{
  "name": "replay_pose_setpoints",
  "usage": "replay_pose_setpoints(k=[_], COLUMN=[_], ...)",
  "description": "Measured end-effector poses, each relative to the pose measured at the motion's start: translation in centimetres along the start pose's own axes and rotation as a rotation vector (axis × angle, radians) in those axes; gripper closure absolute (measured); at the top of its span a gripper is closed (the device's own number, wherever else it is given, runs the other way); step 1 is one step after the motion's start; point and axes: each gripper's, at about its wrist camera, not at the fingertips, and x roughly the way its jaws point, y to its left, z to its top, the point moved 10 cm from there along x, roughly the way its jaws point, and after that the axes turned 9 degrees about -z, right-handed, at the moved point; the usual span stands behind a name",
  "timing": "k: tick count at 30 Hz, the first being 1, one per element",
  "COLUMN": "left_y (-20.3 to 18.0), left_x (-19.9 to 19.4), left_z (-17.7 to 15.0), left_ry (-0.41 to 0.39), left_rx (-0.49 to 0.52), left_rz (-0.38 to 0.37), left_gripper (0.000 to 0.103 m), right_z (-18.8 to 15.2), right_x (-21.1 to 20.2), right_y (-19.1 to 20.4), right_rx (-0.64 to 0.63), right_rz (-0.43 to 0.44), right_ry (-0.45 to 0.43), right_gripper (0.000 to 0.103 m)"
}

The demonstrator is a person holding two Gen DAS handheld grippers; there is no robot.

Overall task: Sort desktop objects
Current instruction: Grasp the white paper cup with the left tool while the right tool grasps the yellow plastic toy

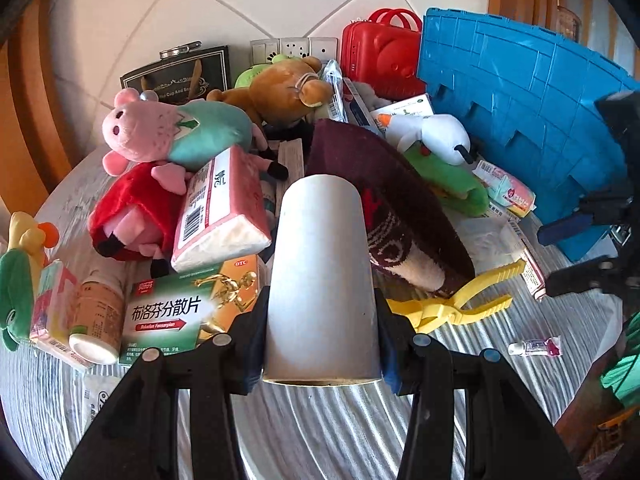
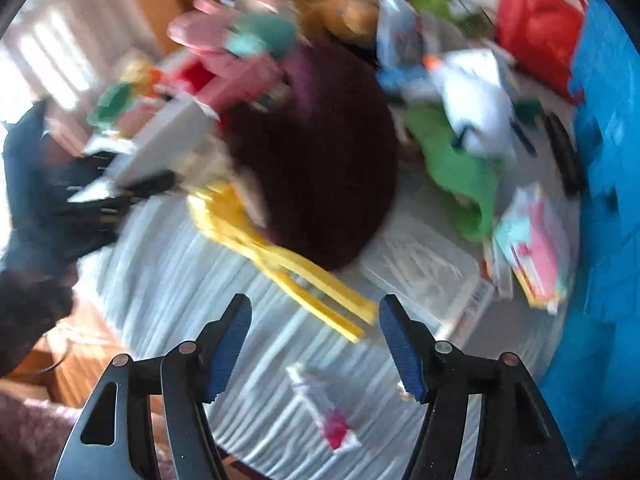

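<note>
My left gripper (image 1: 320,304) is shut on a pale grey cardboard tube (image 1: 322,264), its blue pads pressing both sides near the tube's open end. My right gripper (image 2: 316,320) stands open over the striped tablecloth (image 2: 180,280) with nothing between its pads. A small clear tube with a pink end (image 2: 324,412) lies on the cloth just below its fingers; it also shows as the small tube (image 1: 536,347) in the left wrist view. The right gripper (image 1: 546,262) appears there at the right edge. The right wrist view is blurred.
The pile behind holds a maroon mat (image 1: 384,200), yellow plastic tongs (image 1: 452,304), a tissue pack (image 1: 224,208), a medicine box (image 1: 180,312), a bottle (image 1: 96,320) and plush toys (image 1: 140,128). A blue crate (image 1: 528,100) stands right, with a red case (image 1: 380,56) behind.
</note>
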Motion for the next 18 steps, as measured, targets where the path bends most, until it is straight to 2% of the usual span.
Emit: replay_pose_setpoints(k=[3, 7, 9, 13, 18], left_y=[0.3, 0.2, -0.3, -1.0, -0.9], left_x=[-0.2, -0.9, -1.5, -1.9, -2.0], left_z=[0.0, 0.0, 0.2, 0.8, 1.9], left_ry=[-0.002, -0.012, -0.027, -0.04, -0.048], left_rx=[-0.013, -0.005, 0.01, 0.02, 0.011], left_rz=[0.006, 0.016, 0.016, 0.01, 0.007], left_gripper=[0.058, 0.058, 0.058, 0.058, 0.058], right_z=[1.4, 1.8, 1.5, 1.6, 0.5], right_x=[0.3, 4.1, 4.8, 4.6, 7.5], right_y=[3.7, 5.4, 5.3, 4.3, 4.5], right_rx=[-0.123, -0.174, -0.179, -0.191, -0.236], right_rz=[0.094, 0.137, 0.114, 0.044, 0.025], right_ry=[-0.034, 0.022, 0.015, -0.07, 0.032], right_gripper=[0.036, 0.044, 0.047, 0.047, 0.047])
